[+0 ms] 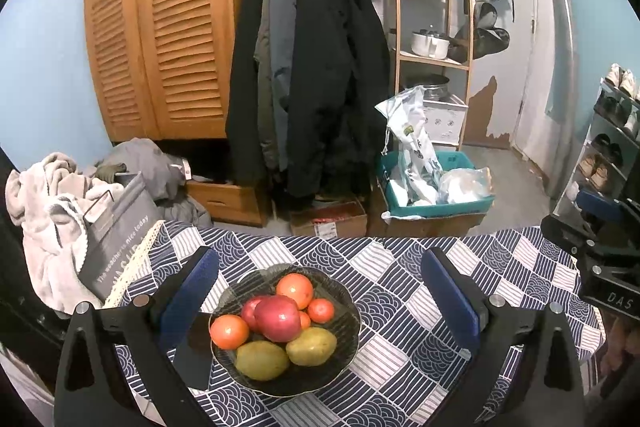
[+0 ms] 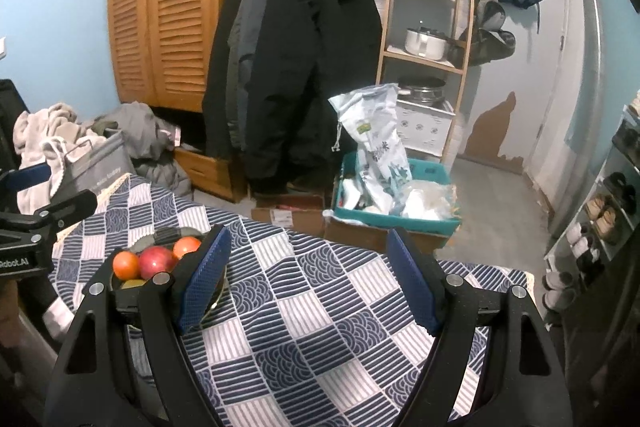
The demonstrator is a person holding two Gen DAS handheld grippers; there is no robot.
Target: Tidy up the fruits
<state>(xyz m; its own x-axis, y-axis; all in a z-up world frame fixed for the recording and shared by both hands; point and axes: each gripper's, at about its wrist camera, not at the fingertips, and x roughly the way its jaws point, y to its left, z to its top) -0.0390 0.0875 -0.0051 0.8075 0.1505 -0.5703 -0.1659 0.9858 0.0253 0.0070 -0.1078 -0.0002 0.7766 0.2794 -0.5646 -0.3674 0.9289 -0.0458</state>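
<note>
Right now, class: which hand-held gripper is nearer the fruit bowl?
Left. The left hand-held gripper frames the fruit bowl; the right hand-held gripper points beside it, over bare tablecloth.

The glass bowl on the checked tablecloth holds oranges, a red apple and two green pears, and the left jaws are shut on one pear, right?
Not quite. In the left wrist view the left gripper is open, its jaws apart on either side of the glass bowl, gripping nothing. The oranges, red apple and two green pears all lie in the bowl.

Place: you're in a lived-in home entryway or storage room.
Evidence: coats on a rail, louvred wooden wardrobe, shoe rack, shelf with pots, laundry pile, patterned tablecloth.
</note>
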